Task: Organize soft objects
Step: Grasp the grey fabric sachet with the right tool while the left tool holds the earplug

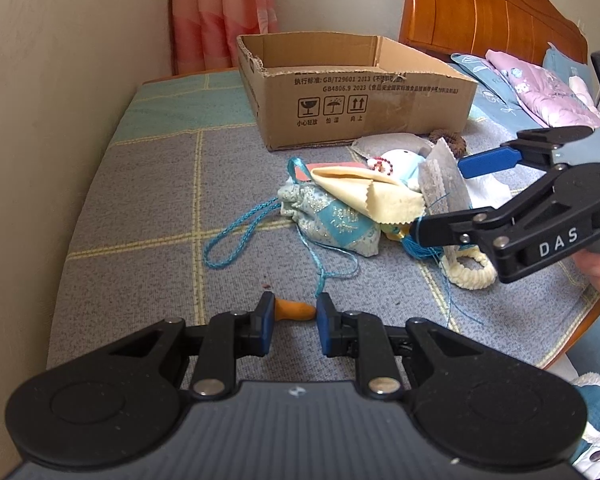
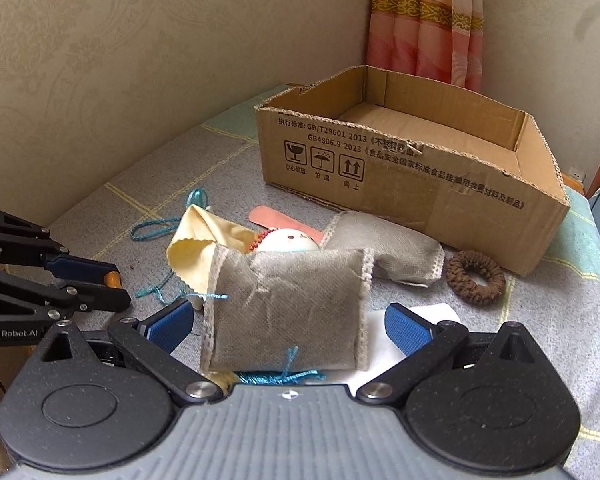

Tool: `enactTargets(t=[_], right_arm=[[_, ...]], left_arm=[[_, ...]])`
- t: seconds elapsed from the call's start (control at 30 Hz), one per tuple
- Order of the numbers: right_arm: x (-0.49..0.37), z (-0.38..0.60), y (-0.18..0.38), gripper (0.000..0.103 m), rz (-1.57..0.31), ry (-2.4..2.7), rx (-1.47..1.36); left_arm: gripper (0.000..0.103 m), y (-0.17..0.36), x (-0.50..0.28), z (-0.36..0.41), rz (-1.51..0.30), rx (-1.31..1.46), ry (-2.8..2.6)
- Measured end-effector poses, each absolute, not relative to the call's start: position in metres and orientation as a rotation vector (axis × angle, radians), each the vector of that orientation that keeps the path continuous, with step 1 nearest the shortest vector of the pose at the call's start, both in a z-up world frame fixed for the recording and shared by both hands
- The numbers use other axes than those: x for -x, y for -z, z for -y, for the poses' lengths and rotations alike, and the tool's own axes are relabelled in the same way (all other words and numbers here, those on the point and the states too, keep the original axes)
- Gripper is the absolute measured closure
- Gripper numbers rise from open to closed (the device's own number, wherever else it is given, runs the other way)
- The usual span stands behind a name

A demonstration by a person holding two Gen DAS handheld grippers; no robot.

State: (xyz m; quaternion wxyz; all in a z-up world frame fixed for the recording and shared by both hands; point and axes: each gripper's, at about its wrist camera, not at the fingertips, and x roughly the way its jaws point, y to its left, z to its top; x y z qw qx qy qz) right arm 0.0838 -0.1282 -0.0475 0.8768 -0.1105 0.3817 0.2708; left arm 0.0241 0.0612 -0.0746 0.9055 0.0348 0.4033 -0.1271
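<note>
A pile of soft things lies on the bed in front of an open cardboard box [image 1: 340,92], which also shows in the right wrist view [image 2: 420,176]. My right gripper [image 2: 288,326] is open, its jaws on either side of a grey sachet [image 2: 288,312] standing on edge; the sachet also shows in the left wrist view [image 1: 444,180]. My left gripper [image 1: 292,314] is shut on a small orange piece [image 1: 296,309], held low over the bed. The pile holds a cream cloth [image 1: 372,196], a blue drawstring pouch [image 1: 332,220], a second grey sachet [image 2: 384,248] and a pale blue round toy [image 2: 288,240].
A brown scrunchie [image 2: 476,276] lies right of the pile, a cream scrunchie [image 1: 470,270] nearer me. Pillows [image 1: 540,88] and a wooden headboard [image 1: 492,8] stand at the right. A wall runs along the left, with a pink curtain [image 1: 220,16] behind the box.
</note>
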Motion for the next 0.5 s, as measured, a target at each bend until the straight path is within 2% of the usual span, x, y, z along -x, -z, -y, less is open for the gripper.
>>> enactTargets(t=[0.23, 0.4, 0.5], right_arm=[[-0.0824, 0.1226, 0.0503, 0.01, -0.789, -0.557, 0.273], [-0.0887, 0.1299, 0.0509, 0.01, -0.793, -0.56, 0.236], [-0.089, 0.1304, 0.0505, 0.016, -0.791, -0.583, 0.228]], left_arm=[[0.082, 0.0749, -0.0244, -0.061, -0.833, -0.073, 0.267], [0.083, 0.075, -0.0249, -0.0609, -0.832, -0.076, 0.267], [0.083, 0.075, -0.0253, -0.0607, -0.833, -0.072, 0.267]])
